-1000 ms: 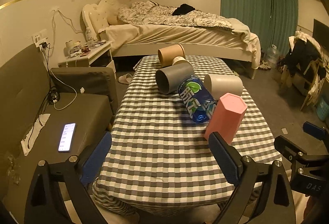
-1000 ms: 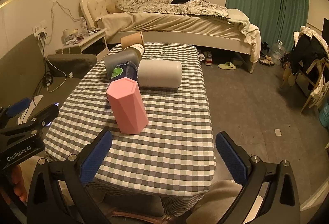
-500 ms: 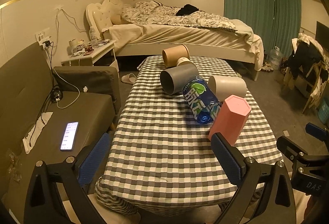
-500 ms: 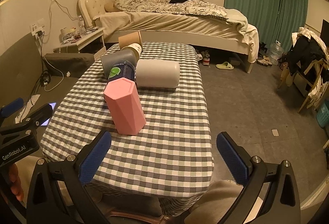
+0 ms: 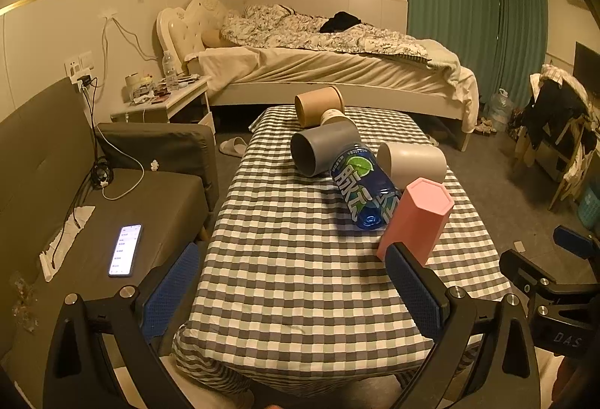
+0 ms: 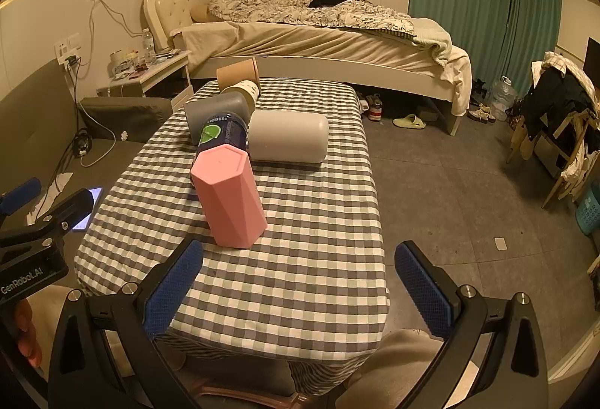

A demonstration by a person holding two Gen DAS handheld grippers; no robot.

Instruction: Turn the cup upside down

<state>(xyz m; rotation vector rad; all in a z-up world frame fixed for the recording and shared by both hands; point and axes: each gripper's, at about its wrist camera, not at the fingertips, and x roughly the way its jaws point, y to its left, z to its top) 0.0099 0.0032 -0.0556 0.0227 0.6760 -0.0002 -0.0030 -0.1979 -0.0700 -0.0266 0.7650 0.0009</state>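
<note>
black gripper frames, blue textured pads (image 6: 172, 289), silver screws.

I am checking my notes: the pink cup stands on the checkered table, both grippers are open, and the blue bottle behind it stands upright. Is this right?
Not quite. The blue bottle lies on its side, as the left wrist view shows. The pink cup does stand on the checkered table, and the left gripper and right gripper are open.

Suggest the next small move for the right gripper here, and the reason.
Probably ease the right gripper forward and slightly left toward the pink hexagonal cup. Its jaws are open and empty, short of the cup, which stands on the checkered tablecloth nearest of all the cups, left of the gripper's centre line.
</note>
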